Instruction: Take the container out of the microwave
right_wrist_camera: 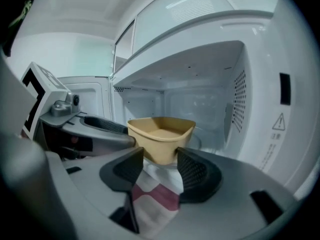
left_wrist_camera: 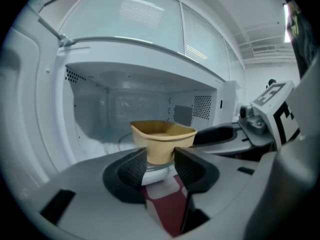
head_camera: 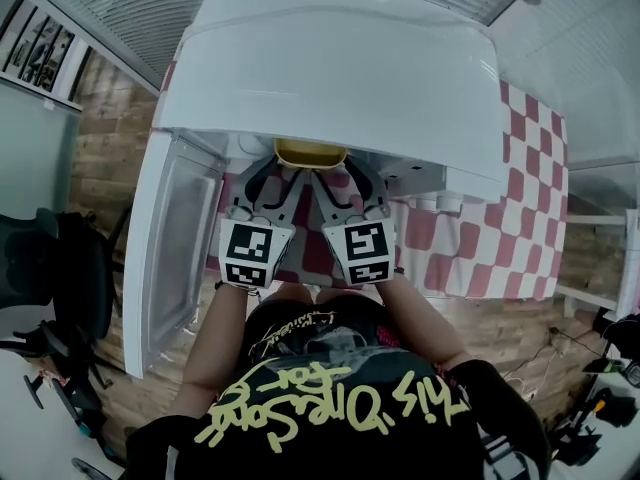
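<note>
The yellow container is at the mouth of the white microwave, whose door swings open to the left. Both grippers reach in side by side. My left gripper has its dark pads against the container's lower walls; it looks shut on it. My right gripper holds the container the same way. Each gripper view shows the other gripper's finger touching the container's side. The container's base is hidden behind the jaws.
A pink and white checked cloth covers the counter under the microwave and shows below the jaws. The glass turntable lies inside the cavity. A dark chair stands at the left by the brick front.
</note>
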Available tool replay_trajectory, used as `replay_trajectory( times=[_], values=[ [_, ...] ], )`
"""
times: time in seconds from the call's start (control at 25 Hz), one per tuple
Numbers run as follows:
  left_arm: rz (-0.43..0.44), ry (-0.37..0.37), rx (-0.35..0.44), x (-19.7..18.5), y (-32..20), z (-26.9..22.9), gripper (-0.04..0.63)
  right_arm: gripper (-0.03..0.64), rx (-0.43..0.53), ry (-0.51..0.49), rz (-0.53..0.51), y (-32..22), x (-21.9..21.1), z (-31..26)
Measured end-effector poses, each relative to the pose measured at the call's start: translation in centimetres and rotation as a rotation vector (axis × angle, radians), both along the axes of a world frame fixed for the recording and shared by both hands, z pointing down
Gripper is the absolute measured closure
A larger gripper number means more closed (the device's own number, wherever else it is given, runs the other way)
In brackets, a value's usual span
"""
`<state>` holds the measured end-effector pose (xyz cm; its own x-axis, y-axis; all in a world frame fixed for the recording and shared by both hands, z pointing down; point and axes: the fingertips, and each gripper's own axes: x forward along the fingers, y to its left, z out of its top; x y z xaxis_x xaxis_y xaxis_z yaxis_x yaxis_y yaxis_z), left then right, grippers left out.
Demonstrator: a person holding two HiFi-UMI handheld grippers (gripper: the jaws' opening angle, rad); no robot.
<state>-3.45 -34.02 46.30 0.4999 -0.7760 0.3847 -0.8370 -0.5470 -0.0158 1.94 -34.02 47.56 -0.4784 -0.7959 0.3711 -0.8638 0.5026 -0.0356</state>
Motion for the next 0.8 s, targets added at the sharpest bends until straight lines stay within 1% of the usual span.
replay_trajectory(
  times=[0.2, 0.4, 0.64, 0.8],
  values=[
    [-0.035, -0.005, 0.027, 0.4, 0.9, -0.5, 0.422, 0.4, 0.012, -0.011, -0.032, 0.7, 0.4, -0.4],
    [-0.069, -0.015, 0.032, 0.5, 1.9, -0.1, 0.423, 0.402, 0.016, -0.007, -0.076, 1.5, 0.5, -0.1],
    [-0.093, -0.032, 0.047, 0.3, 2.7, -0.4, 0.423, 0.402, 0.031, -0.013, -0.108, 2.1, 0.3, -0.2],
    [-0.089, -0.035, 0.048, 0.2, 3.5, -0.4, 0.423, 0.402, 0.033, -0.013, -0.112, 2.9, 0.2, -0.2]
  ],
)
